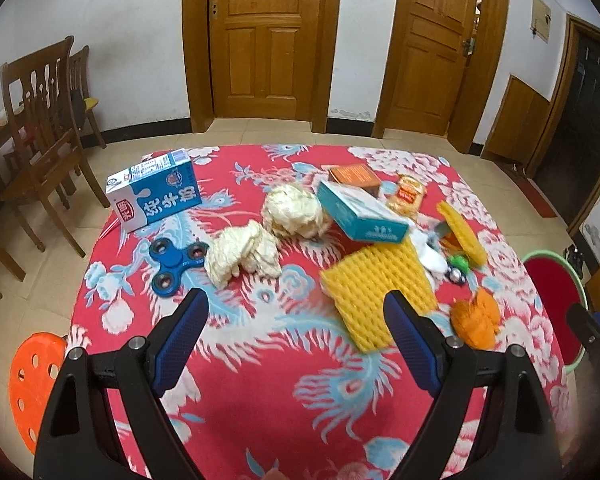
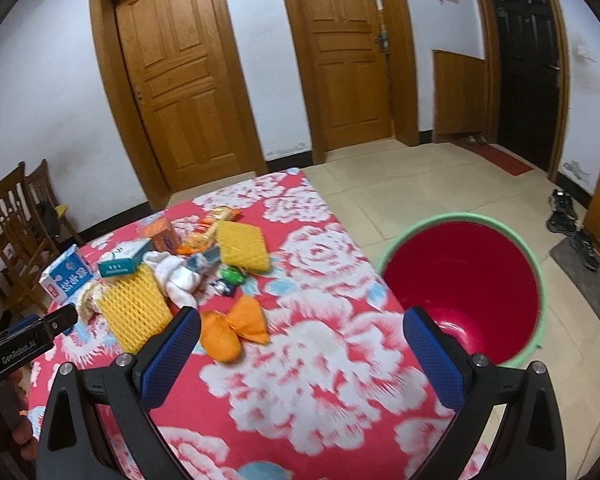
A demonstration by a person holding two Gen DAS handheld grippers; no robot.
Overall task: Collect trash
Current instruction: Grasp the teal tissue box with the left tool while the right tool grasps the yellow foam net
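Observation:
Trash lies on a red floral tablecloth [image 1: 284,392]: a blue milk carton [image 1: 156,194], two crumpled paper wads [image 1: 242,254], a teal box [image 1: 360,212], a yellow foam net [image 1: 380,292], an orange wrapper [image 1: 476,320] and a snack packet [image 1: 410,194]. My left gripper [image 1: 296,312] is open and empty above the cloth, near the foam net. My right gripper [image 2: 302,328] is open and empty, beside the orange wrapper [image 2: 232,330]. A red bin with a green rim [image 2: 464,288] stands on the floor to the right of the table.
A blue fidget spinner [image 1: 176,264], white socks [image 2: 176,272] and small toys [image 2: 230,276] also lie on the cloth. Wooden chairs [image 1: 44,128] stand at left, an orange stool [image 1: 32,384] at lower left. Shoes [image 2: 568,220] and a mat lie on the floor at right.

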